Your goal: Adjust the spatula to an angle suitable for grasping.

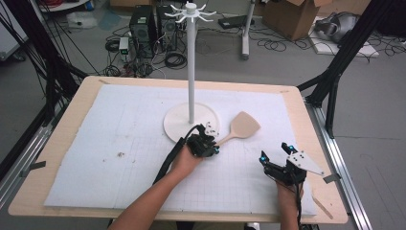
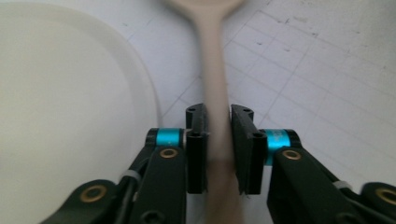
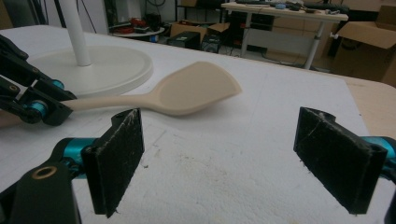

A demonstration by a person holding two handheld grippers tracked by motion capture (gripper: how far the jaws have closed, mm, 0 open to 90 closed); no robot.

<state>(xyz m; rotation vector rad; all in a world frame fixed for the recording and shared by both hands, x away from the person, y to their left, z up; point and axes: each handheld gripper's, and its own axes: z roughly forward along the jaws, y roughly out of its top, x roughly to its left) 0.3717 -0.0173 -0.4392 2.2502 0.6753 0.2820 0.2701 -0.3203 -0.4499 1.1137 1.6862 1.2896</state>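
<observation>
While right claw (image 3: pixel 219 163) gapes, left claw (image 2: pixel 218 149) grips spatula (image 2: pixel 215 93)

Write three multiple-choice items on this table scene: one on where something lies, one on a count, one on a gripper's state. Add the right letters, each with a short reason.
1. Where does the beige wooden spatula lie?
A. right of the white round stand base
B. left of that base
C. hung at the top of the white pole

2. How many spatulas are on the white gridded mat?
A. three
B. one
C. two

3. How is the right gripper?
A. shut on the spatula
B. shut on nothing
C. open, holding nothing

Key: 1 A, the high view shows the blade right of the base. 2 B, a single spatula is there. 3 C, its fingers stand wide apart over bare mat, while the left gripper clamps the spatula handle.
</observation>
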